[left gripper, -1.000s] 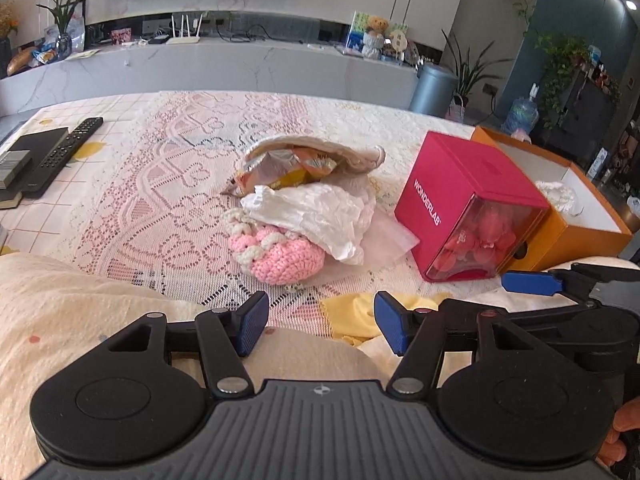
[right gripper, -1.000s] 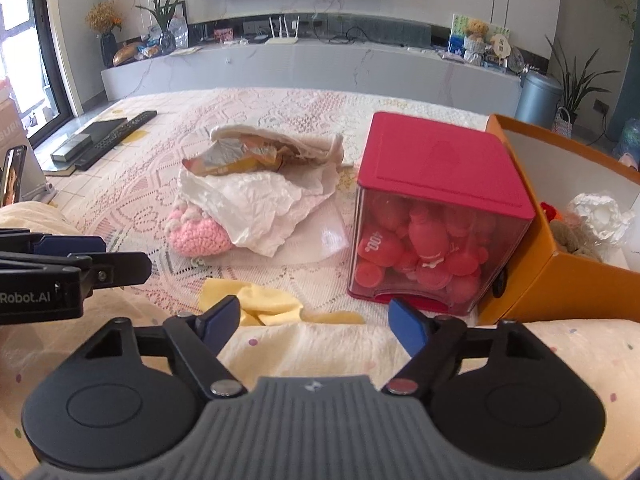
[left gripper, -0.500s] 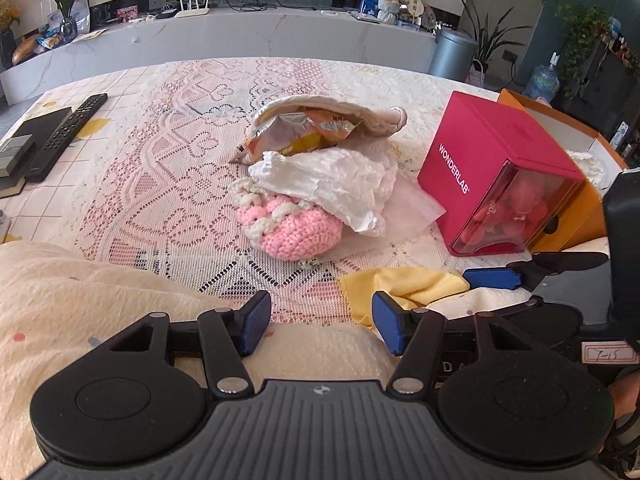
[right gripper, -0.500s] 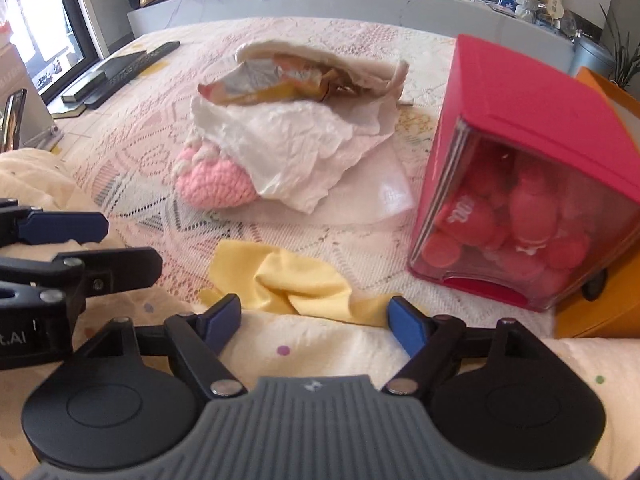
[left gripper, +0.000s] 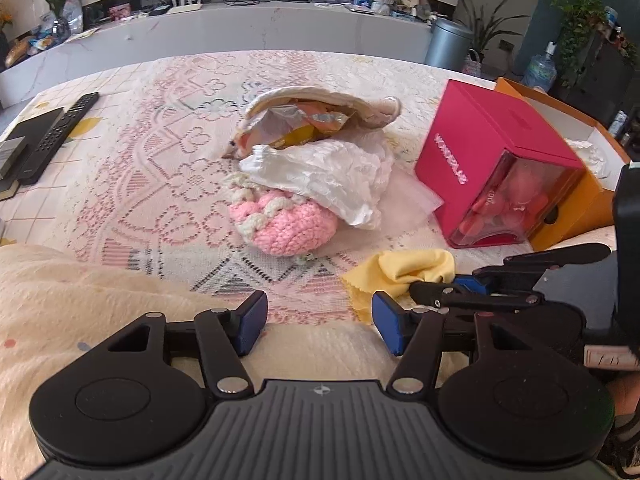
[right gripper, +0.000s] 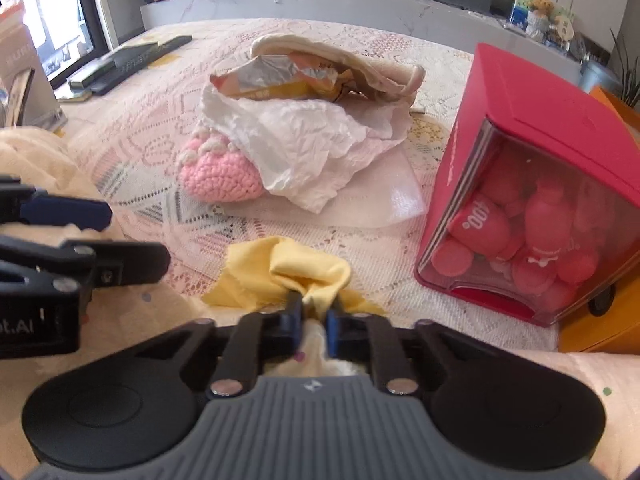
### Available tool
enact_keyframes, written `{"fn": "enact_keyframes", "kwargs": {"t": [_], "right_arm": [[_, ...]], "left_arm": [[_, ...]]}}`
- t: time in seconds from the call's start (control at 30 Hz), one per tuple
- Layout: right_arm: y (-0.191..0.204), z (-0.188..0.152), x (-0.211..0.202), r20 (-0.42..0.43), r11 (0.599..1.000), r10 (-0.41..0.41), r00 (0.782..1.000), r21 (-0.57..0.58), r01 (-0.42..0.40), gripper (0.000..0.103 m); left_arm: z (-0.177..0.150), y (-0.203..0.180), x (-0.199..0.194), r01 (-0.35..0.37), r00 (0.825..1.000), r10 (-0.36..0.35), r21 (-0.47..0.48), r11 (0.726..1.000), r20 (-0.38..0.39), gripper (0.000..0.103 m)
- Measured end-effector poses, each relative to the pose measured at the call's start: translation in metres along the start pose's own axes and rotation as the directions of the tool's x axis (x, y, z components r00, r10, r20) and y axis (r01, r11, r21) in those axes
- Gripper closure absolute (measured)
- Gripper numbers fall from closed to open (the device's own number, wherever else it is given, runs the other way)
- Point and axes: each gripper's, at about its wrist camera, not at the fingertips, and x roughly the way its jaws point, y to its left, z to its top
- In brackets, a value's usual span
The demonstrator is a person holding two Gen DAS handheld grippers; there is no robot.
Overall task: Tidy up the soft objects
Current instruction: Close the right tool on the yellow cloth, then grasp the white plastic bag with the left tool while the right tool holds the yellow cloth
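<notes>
Your right gripper (right gripper: 314, 314) has its jaws clenched on a bunched fold of the yellow cloth (right gripper: 288, 276), which lies on the lace-covered surface (right gripper: 160, 136) close to its near edge, just in front of the cream blanket (right gripper: 132, 320) and to the left of the red box (right gripper: 532, 184). The pinch looks narrow, taking only a ridge of fabric, so lift slowly and straight up to judge whether the whole cloth follows or slides out. Keep it low enough that the trailing corner does not catch the lace. Your left gripper (left gripper: 318, 322) hovers over the blanket with its jaws spread and holding nothing; use it to catch a loose corner if the cloth sags. The orange box (left gripper: 576, 200) at the right edge, behind the red one, is probably the place for it, so carry the cloth over the red box, not around the pink crochet pouch (left gripper: 288, 220) and crumpled white paper (left gripper: 328, 176).
</notes>
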Motion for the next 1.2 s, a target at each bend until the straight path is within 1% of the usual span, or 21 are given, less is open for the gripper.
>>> {"fn": "enact_keyframes", "kwargs": {"t": [0.07,0.13,0.17,0.23,0.3,0.37,0.43,0.53,0.63,0.7,0.77,0.87,0.97,1.03,1.1,1.13,1.17,1.2], "right_arm": [[-0.003,0.003,-0.01,0.034,1.0,-0.019,0.999,0.005,0.019,0.096],[-0.008,0.007,-0.02,0.064,0.998,-0.055,0.996,0.002,0.055,0.096],[-0.011,0.009,-0.023,0.068,0.998,-0.068,0.995,0.008,0.068,0.096],[-0.021,0.01,-0.025,0.044,0.996,-0.082,0.996,0.035,0.081,0.096],[-0.033,0.007,-0.02,0.003,0.993,-0.077,0.997,0.089,0.077,0.095],[-0.043,0.002,-0.015,-0.024,0.988,-0.069,0.997,0.136,0.072,0.095],[-0.049,0.0,-0.013,-0.023,0.984,-0.058,0.998,0.167,0.062,0.095],[-0.051,0.003,-0.014,-0.002,0.984,-0.041,0.999,0.176,0.04,0.094],[-0.05,0.003,-0.009,-0.01,0.985,-0.024,1.0,0.173,0.026,0.094],[-0.052,0.002,-0.007,-0.014,0.983,-0.015,1.0,0.182,0.017,0.094],[-0.055,0.001,-0.007,-0.012,0.981,-0.005,1.0,0.195,0.007,0.094],[-0.057,0.0,-0.006,-0.01,0.98,0.003,1.0,0.197,-0.001,0.093],[-0.057,-0.001,-0.004,-0.013,0.98,0.01,1.0,0.198,-0.007,0.093],[-0.057,-0.002,-0.003,-0.013,0.979,0.017,1.0,0.203,-0.014,0.093],[-0.058,-0.003,-0.003,-0.012,0.978,0.023,1.0,0.206,-0.02,0.093],[-0.058,-0.003,-0.003,-0.012,0.978,0.025,1.0,0.208,-0.022,0.093],[-0.058,-0.004,-0.002,-0.011,0.978,0.026,1.0,0.209,-0.023,0.093],[-0.058,-0.004,-0.002,-0.01,0.977,0.027,1.0,0.21,-0.024,0.093]], "left_arm": [[0.006,-0.001,0.002,0.037,0.999,-0.037,0.015,0.999,-0.004,0.038],[0.013,-0.004,0.008,0.049,0.999,-0.049,0.039,0.998,-0.006,0.042],[0.017,-0.007,0.012,0.05,0.999,-0.049,0.057,0.997,-0.01,0.043],[0.025,-0.016,0.024,0.065,0.998,-0.061,0.119,0.991,-0.032,0.046],[0.03,-0.026,0.036,0.081,0.996,-0.073,0.191,0.978,-0.049,0.05],[0.031,-0.036,0.047,0.067,0.997,-0.051,0.273,0.96,-0.065,0.052],[0.033,-0.044,0.057,0.05,0.997,-0.027,0.34,0.939,-0.07,0.053],[0.034,-0.053,0.072,0.06,0.994,-0.016,0.403,0.913,-0.11,0.054],[0.037,-0.058,0.086,0.045,0.991,0.016,0.45,0.892,-0.13,0.055],[0.04,-0.058,0.094,0.056,0.988,0.017,0.454,0.889,-0.155,0.054],[0.047,-0.054,0.1,0.065,0.987,0.004,0.424,0.903,-0.158,0.054],[0.054,-0.049,0.106,0.079,0.988,-0.016,0.405,0.911,-0.155,0.053],[0.056,-0.049,0.109,0.088,0.989,-0.031,0.405,0.91,-0.145,0.048],[0.058,-0.046,0.109,0.087,0.99,-0.038,0.386,0.918,-0.134,0.048],[0.058,-0.046,0.11,0.085,0.991,-0.038,0.382,0.92,-0.128,0.049],[0.059,-0.046,0.11,0.08,0.992,-0.036,0.379,0.922,-0.122,0.059],[0.059,-0.045,0.11,0.073,0.993,-0.032,0.374,0.925,-0.114,0.066],[0.061,-0.044,0.11,0.064,0.994,-0.025,0.364,0.929,-0.109,0.08]]}}
